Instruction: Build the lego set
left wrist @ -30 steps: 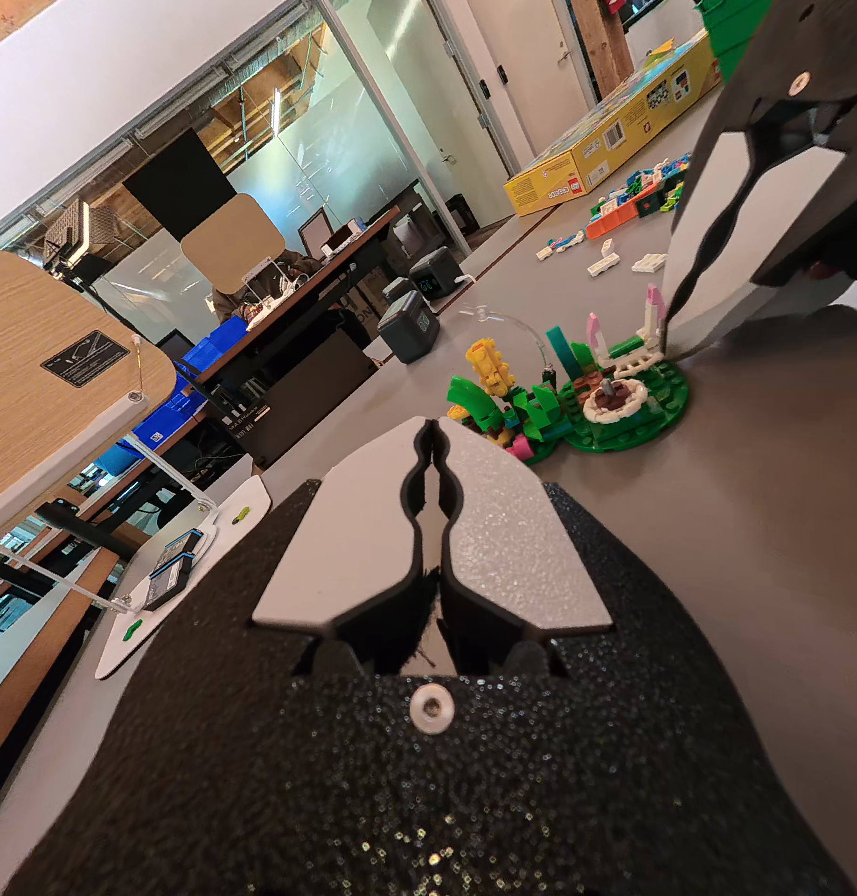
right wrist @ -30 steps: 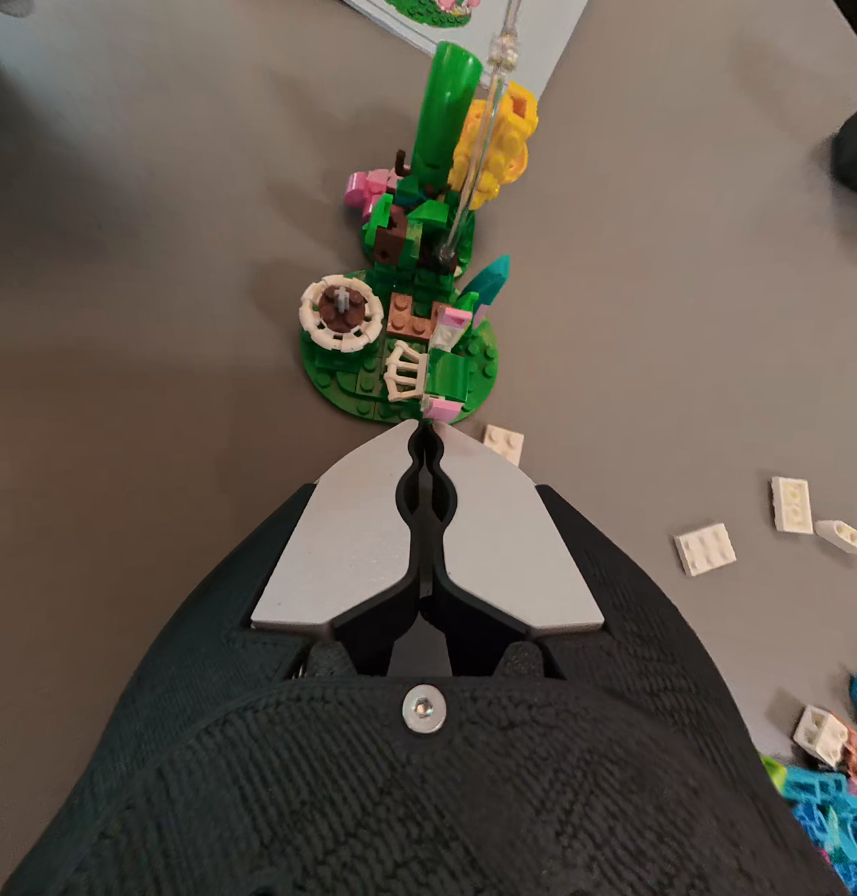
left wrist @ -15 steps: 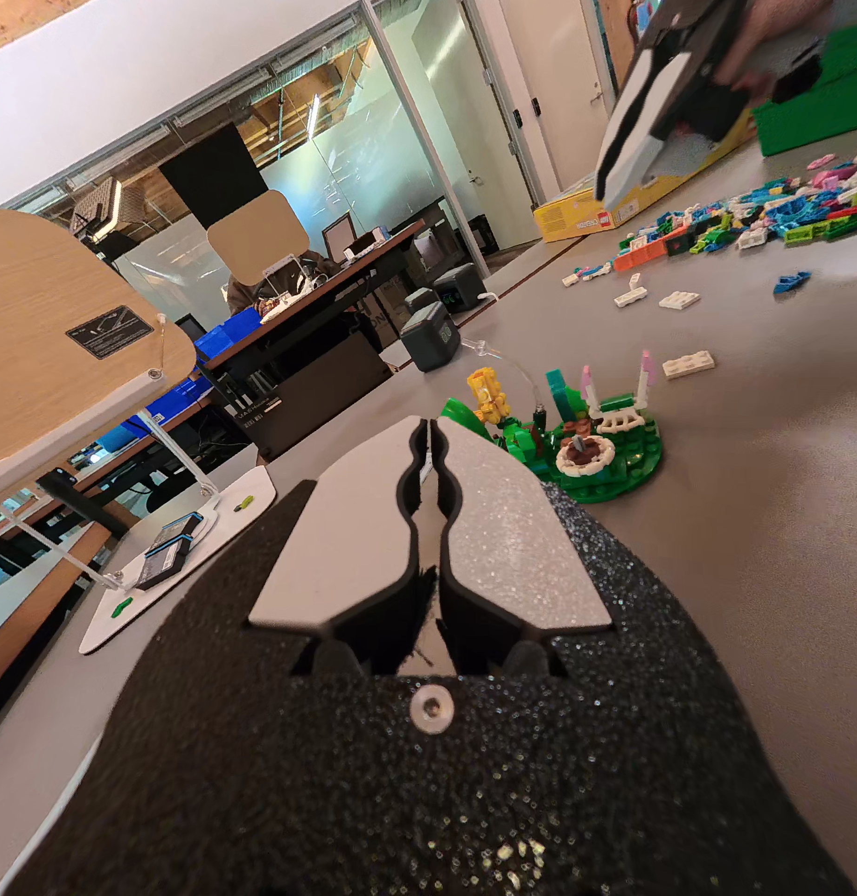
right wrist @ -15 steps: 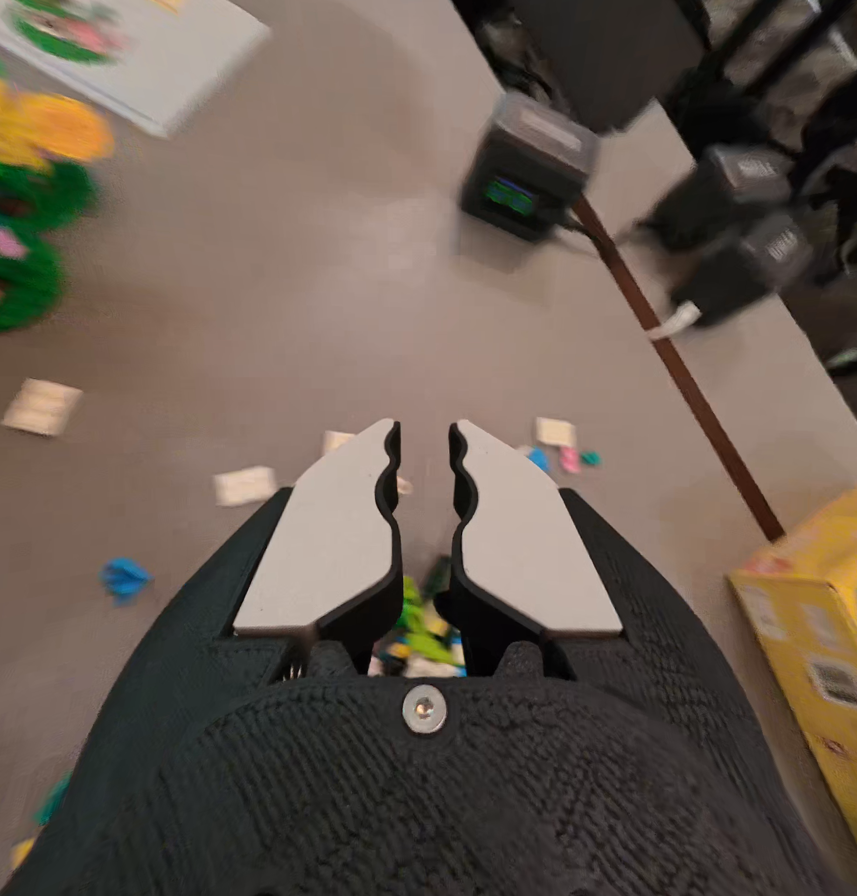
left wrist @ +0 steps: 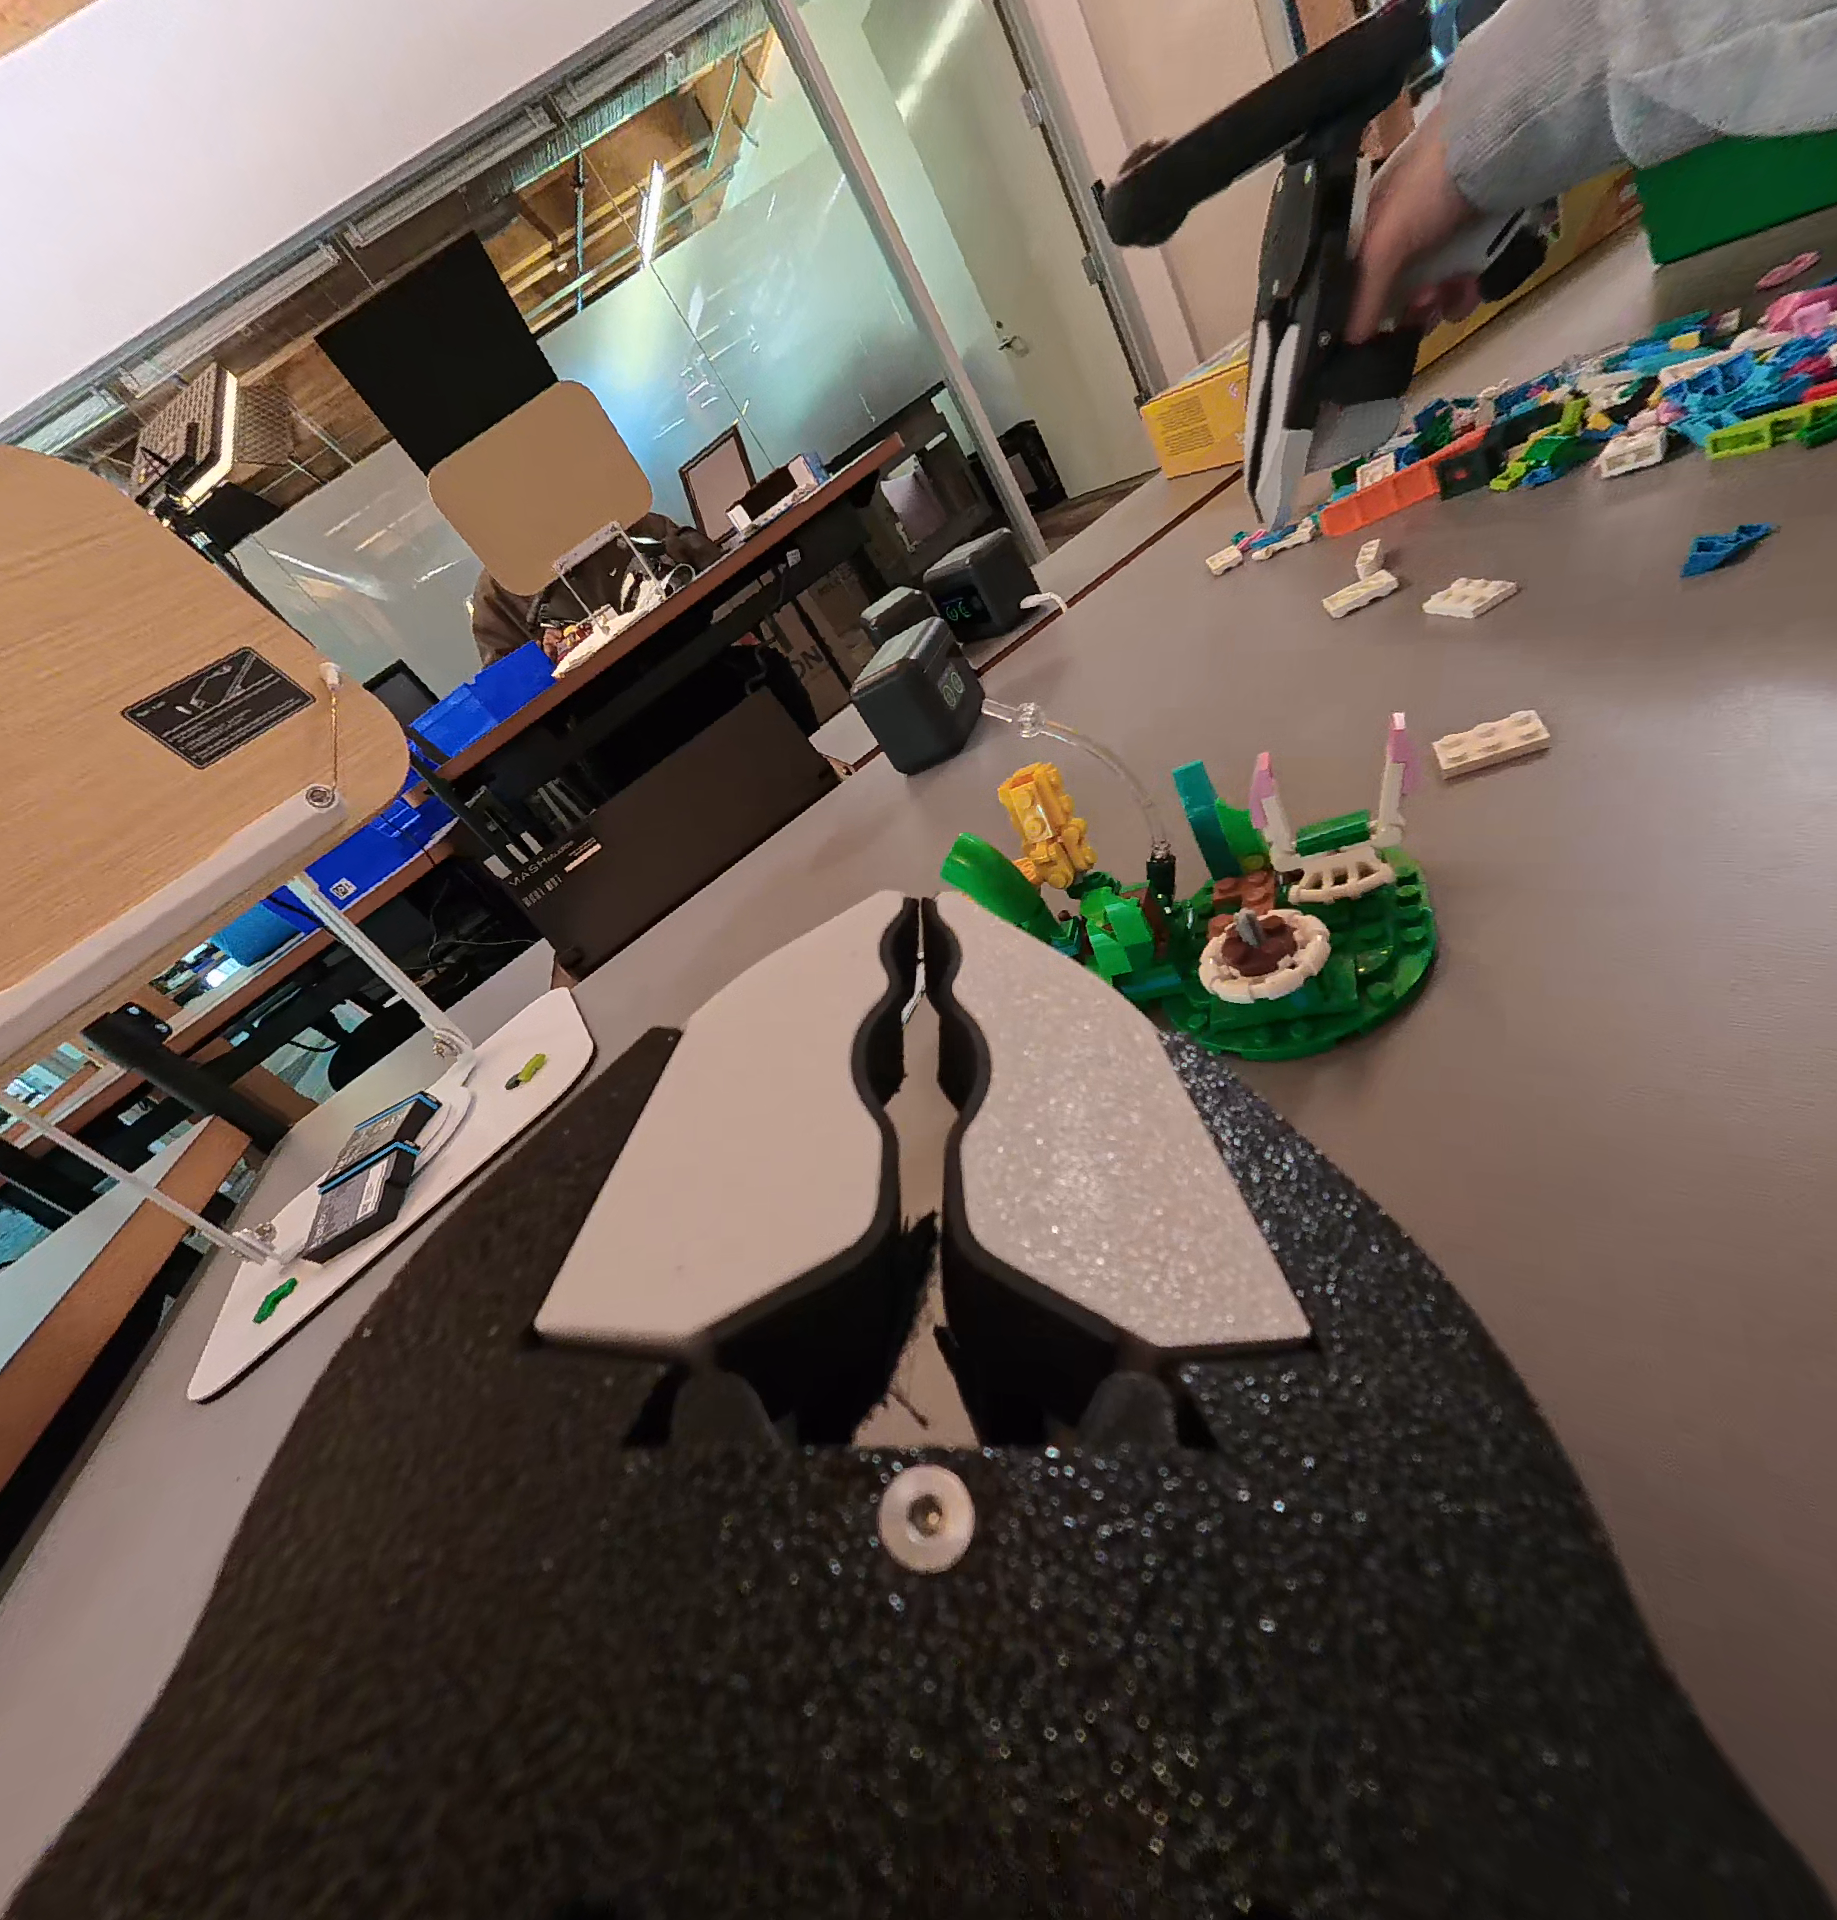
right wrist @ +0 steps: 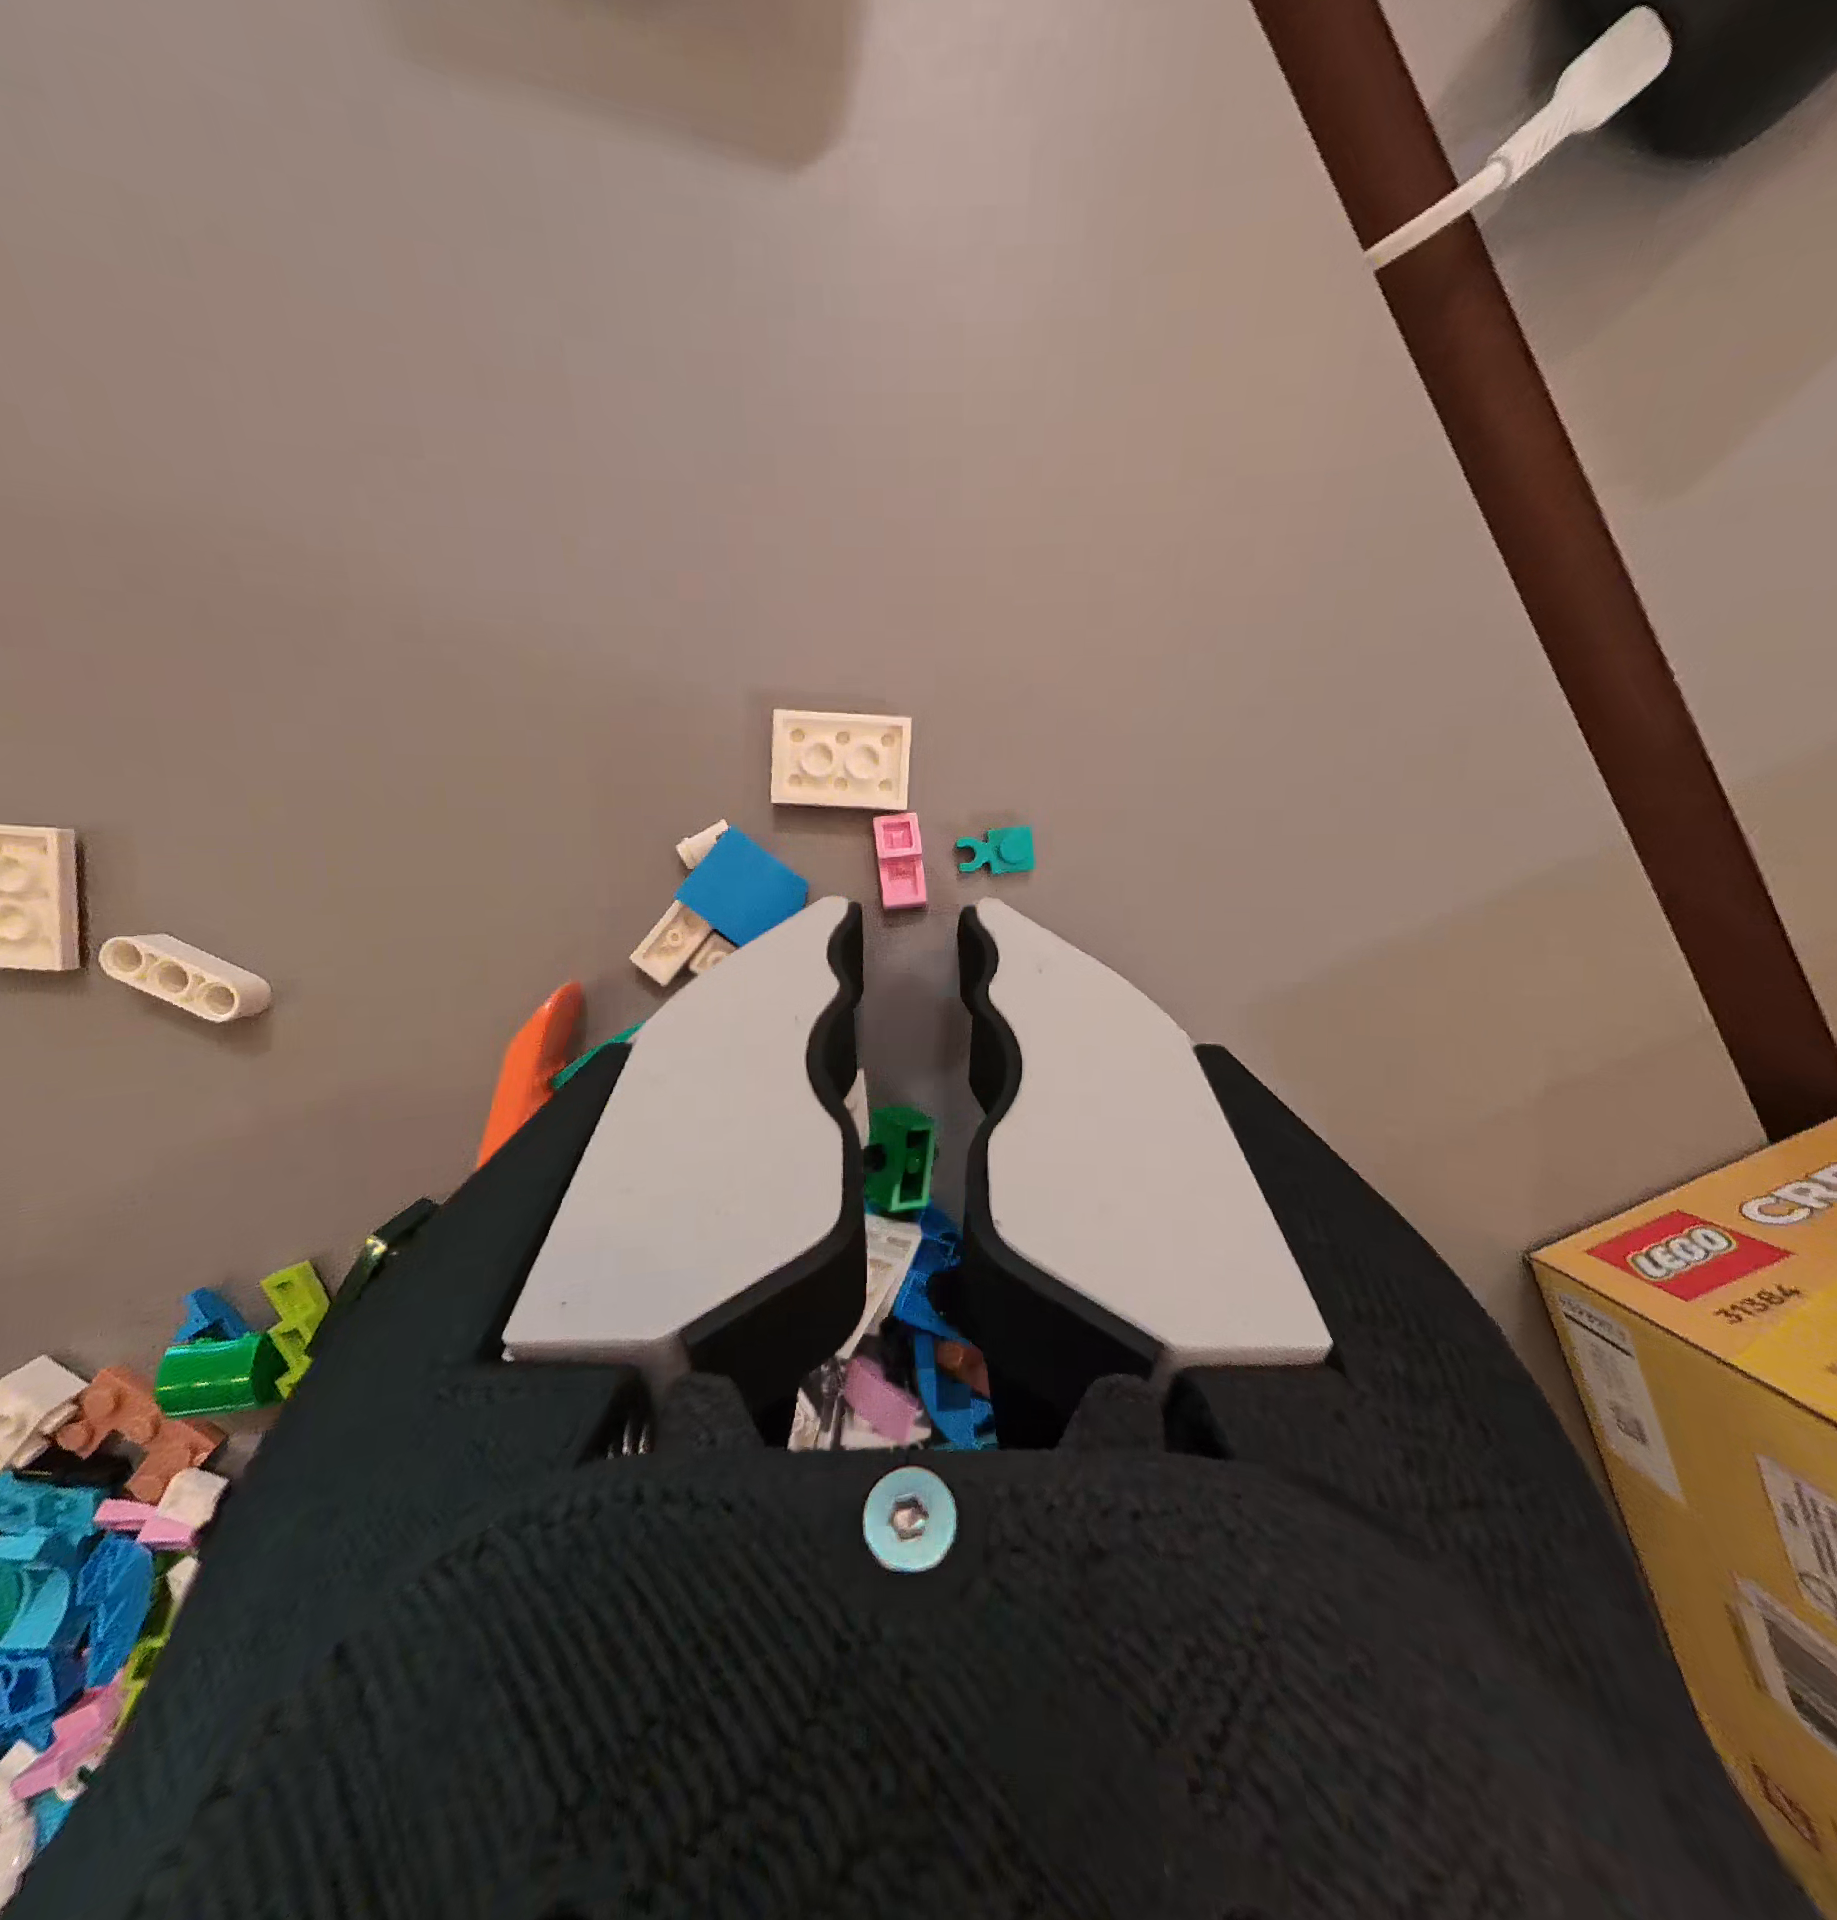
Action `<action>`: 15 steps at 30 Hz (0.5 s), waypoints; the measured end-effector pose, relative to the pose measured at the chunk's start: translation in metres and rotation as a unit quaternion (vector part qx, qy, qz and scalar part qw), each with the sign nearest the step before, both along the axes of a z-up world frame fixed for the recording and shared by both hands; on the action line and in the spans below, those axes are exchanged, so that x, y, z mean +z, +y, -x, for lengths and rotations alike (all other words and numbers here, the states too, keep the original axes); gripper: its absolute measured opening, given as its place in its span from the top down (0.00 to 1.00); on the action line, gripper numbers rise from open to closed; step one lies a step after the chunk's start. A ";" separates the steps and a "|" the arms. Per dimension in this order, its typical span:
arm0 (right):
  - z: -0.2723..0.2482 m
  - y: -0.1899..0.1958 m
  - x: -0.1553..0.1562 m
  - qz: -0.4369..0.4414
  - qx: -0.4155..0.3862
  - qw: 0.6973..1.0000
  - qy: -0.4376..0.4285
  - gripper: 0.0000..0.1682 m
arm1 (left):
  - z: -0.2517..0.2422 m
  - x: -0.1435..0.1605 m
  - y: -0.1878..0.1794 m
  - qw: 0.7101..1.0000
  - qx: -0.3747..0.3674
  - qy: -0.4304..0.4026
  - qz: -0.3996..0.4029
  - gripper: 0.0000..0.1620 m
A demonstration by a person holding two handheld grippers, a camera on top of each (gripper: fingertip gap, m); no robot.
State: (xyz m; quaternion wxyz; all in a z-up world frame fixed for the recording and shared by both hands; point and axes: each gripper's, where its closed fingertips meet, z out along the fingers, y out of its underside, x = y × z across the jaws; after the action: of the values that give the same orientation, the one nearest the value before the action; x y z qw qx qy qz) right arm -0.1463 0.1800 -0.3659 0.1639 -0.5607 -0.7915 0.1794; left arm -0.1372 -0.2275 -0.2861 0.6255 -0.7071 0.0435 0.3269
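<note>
Model: the half-built garden model (left wrist: 1298, 935) stands on its round green base on the grey table (left wrist: 1620, 1143), just beyond the left gripper's tips and well apart from the loose bricks.
Loose bricks: a heap (right wrist: 52, 1558) lies at the lower left of the right wrist view and runs on under the gripper; strays lie ahead of it — a pink plate (right wrist: 900, 862), a teal clip piece (right wrist: 1000, 850), a blue tile (right wrist: 739, 886), a white plate (right wrist: 840, 758).
Right gripper: the right gripper (right wrist: 909, 906) hangs tip-down over the edge of the heap, its jaws a narrow way apart and holding nothing; the pink plate lies just past the tips.
Left gripper: the left gripper (left wrist: 921, 906) sits low by the model with its jaws pressed together, nothing visible between them.
Likely step: choosing the next piece, judging by the pose.
Risk, wrong piece: the pink plate and teal clip lie near each other — jaws closing off-centre could take the neighbour or both.
Risk, flick: a flat plate gives little to grip; fingertips closing on its edge could skid it off across the smooth table.
Risk, heap: coming in low could shove bricks about and bury the wanted one.
Risk, model: the tall thin pink posts (left wrist: 1397, 758) and the clear curved rod (left wrist: 1090, 748) look easy to knock, should the left gripper shift.
Yellow box: the yellow box (right wrist: 1724, 1455) stands close on the right, leaving little room to swing that way.
</note>
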 end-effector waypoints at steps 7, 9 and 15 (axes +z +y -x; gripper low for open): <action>0.007 -0.006 -0.002 0.032 0.003 0.999 0.000 0.96 | 0.000 -0.001 0.000 1.000 0.000 0.006 0.007 1.00; 0.006 -0.003 -0.001 0.006 0.012 1.000 0.001 0.96 | -0.001 -0.001 0.000 1.000 0.000 0.007 0.008 1.00; -0.025 -0.045 0.049 -0.016 0.047 0.997 0.060 0.96 | 0.000 0.000 -0.001 1.000 0.001 0.009 0.008 1.00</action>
State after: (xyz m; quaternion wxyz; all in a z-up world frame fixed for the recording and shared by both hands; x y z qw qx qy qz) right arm -0.1212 0.1349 -0.3172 0.2116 -0.5087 -0.8083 0.2078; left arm -0.1375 -0.2287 -0.2865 0.6192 -0.7091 0.0505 0.3335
